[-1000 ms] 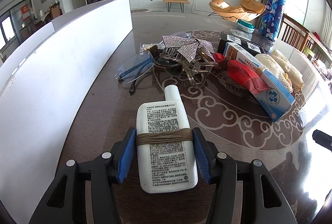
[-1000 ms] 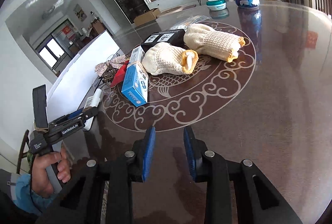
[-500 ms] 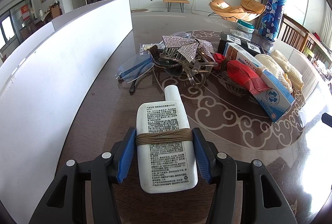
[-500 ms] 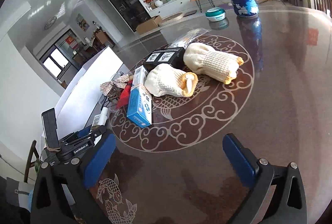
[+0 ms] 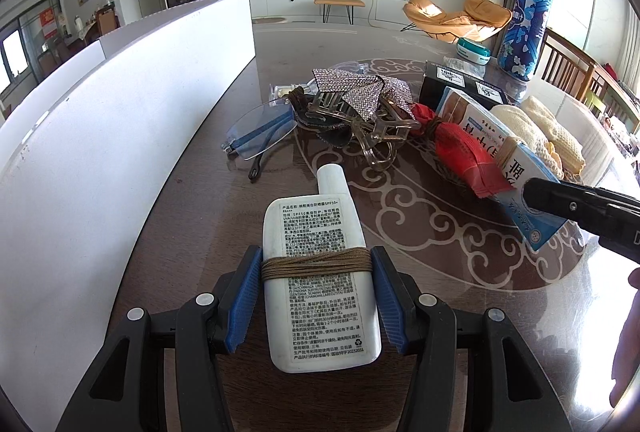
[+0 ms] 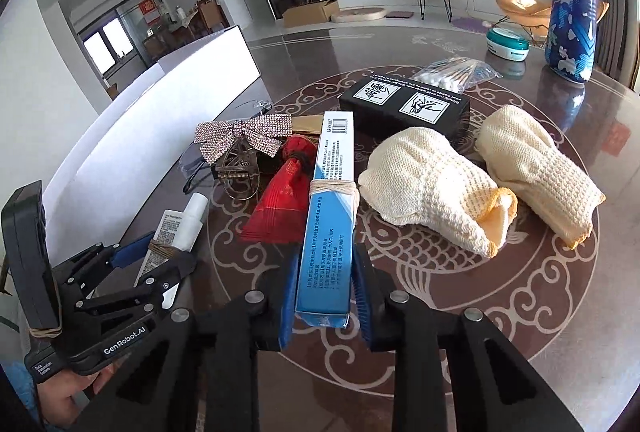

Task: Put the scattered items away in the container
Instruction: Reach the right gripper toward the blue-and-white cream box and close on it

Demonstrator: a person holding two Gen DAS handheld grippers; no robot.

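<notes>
My left gripper (image 5: 316, 260) is shut on a white sunscreen bottle (image 5: 316, 232) wound with brown string, which lies flat on the dark table beside the long white container (image 5: 120, 136). My right gripper (image 6: 326, 264) has the near end of a long blue box (image 6: 332, 200) tied with pale string between its jaws. They are closing, and the blue pads press its two long sides. In the right wrist view the left gripper (image 6: 152, 256) and its bottle (image 6: 180, 224) sit at the lower left, with a hand on the grip.
Beyond the bottle lie glasses (image 5: 260, 138), a rhinestone bow hair clip (image 5: 352, 92) and a red pouch (image 5: 460, 152). A black box (image 6: 404, 104), two knitted mitts (image 6: 432, 184), bagged cotton swabs (image 6: 456, 70), a teal jar (image 6: 508, 44) and a tall blue bottle (image 6: 572, 0) stand farther back.
My right gripper opened wide, moved in towards the pile and closed around the blue box's near end. It now shows at the right edge of the left wrist view. The left gripper kept still.
</notes>
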